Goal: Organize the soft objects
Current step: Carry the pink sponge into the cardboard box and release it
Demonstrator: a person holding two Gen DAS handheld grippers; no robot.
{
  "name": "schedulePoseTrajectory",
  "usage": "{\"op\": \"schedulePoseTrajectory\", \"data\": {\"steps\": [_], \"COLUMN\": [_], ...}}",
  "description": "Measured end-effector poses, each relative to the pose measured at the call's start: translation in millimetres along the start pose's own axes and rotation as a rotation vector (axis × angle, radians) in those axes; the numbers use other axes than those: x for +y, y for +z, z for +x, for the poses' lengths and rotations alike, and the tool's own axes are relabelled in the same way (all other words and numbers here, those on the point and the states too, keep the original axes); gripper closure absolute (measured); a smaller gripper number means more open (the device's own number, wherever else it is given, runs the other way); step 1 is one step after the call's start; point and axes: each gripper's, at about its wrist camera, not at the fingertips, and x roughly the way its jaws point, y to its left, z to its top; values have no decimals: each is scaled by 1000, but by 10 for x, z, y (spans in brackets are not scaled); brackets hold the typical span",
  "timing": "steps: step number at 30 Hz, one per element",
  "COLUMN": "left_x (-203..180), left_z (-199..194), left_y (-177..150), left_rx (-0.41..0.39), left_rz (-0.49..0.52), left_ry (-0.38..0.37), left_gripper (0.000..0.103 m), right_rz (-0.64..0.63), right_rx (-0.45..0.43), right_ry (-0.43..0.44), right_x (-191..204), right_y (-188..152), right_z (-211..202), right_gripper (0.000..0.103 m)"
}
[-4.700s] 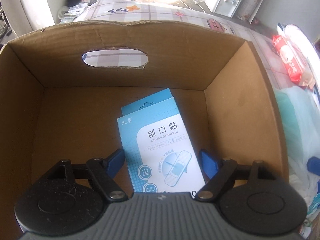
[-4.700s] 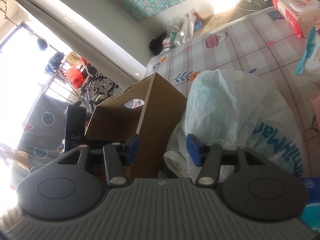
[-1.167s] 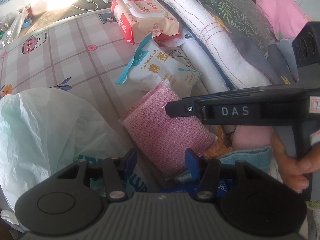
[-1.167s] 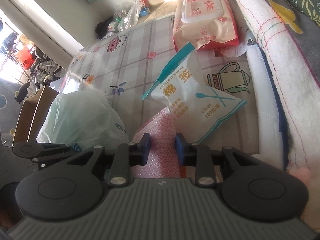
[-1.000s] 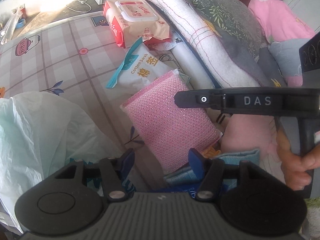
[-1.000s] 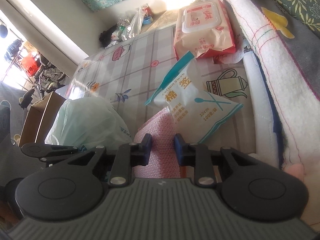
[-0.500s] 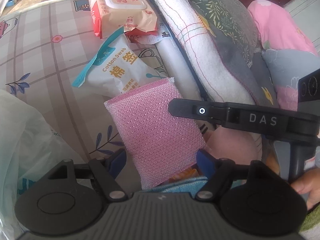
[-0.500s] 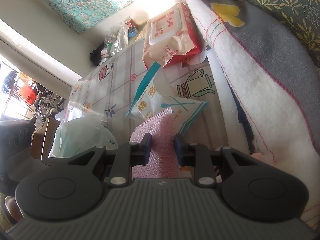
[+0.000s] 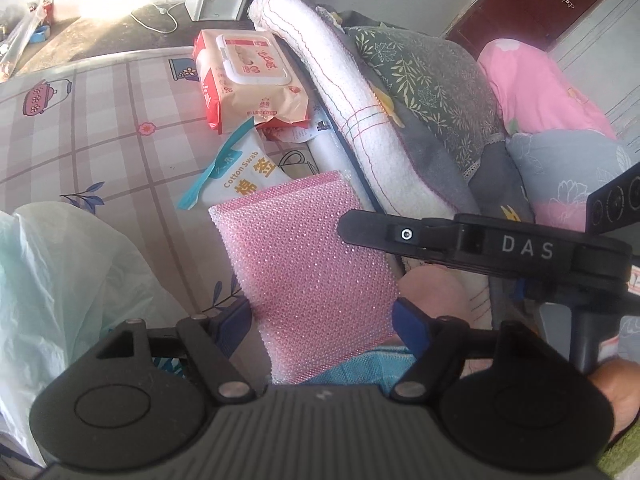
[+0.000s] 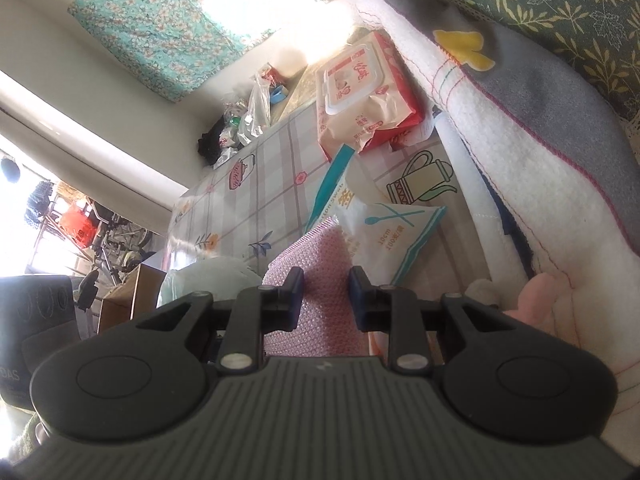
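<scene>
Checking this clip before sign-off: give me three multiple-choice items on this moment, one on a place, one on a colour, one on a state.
1. The cotton swab bag lies:
A. inside a cardboard box
B. between the wet wipes pack and the sponge pad
C. on the rolled white blanket

2. The sponge pad is:
A. pink
B. green
C. yellow

3. The right tool is:
A. open and empty
B. shut on the sponge pad
C. shut on the plastic bag

Answers: B, the bag's corner pokes out behind the pad, below the wipes; A, its dotted face is pink in both views; B, its blue pads press the pad's sides.
</scene>
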Motion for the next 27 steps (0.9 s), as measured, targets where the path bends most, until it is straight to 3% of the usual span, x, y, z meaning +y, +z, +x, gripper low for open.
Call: {"op": "schedulePoseTrajectory", "data": {"steps": [13, 27], "left_x": [357, 1340], "left_z": [-1202, -2172], "left_y": [-341, -913], "left_rx": [-167, -271], "left_rz": [-64, -207], "left_ry": [90, 219], "left_gripper": [25, 25], "right_rz": [-150, -283], "right_rx": [-51, 73], "right_ry": [121, 212], "right_x": [1188, 2634], "right_y": [-288, -818], "right_z": [-229, 312], "right_gripper": [80, 80]}}
